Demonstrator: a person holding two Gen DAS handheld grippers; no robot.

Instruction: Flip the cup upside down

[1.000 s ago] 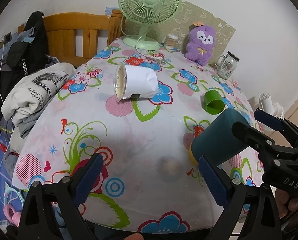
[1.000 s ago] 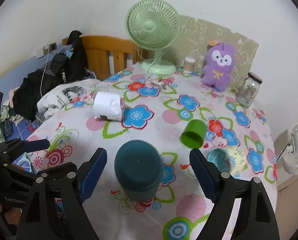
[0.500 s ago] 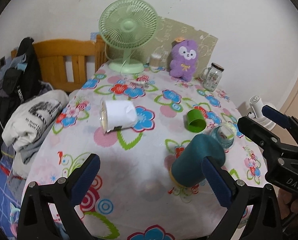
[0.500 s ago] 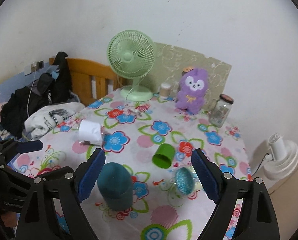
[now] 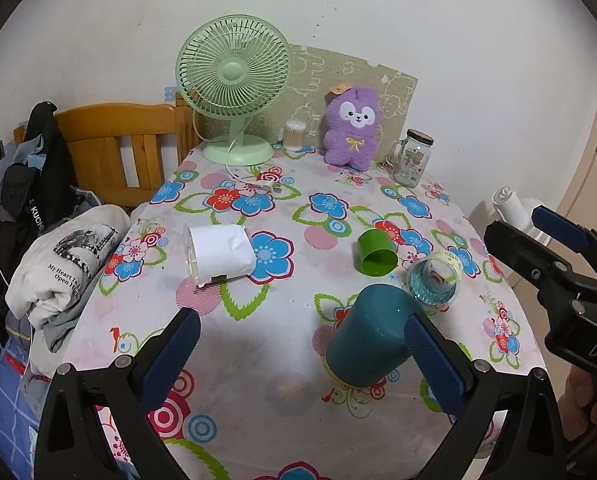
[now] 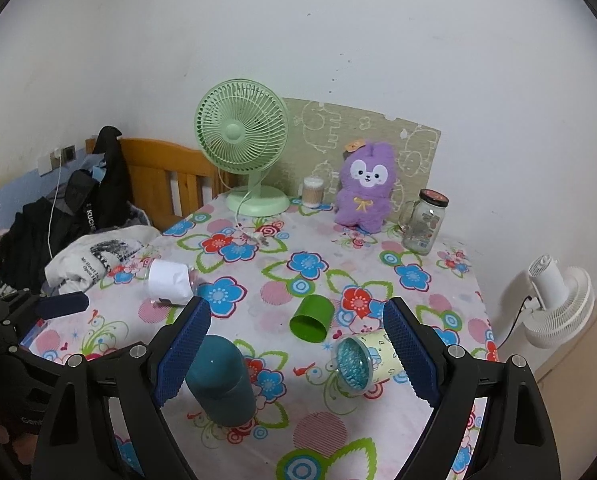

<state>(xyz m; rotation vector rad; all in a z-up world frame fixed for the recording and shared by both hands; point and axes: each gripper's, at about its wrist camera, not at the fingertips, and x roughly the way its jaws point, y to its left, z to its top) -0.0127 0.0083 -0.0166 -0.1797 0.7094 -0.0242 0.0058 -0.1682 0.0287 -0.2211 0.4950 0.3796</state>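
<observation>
Teal cup (image 6: 220, 384) stands mouth-down on the flowered desk (image 5: 258, 360), so the flip looks done, while my left fingers (image 5: 170, 352) and right fingers (image 6: 184, 348) hang wide open, holding nothing.

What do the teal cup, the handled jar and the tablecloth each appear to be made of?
Teal cup: probably matte plastic, opaque, dull even sheen.
Handled jar: likely clear glass; the background shows through it, dark lid on top.
Tablecloth: seemingly wipeable plastic sheet, smooth printed flowers, though coated fabric is possible.
</observation>
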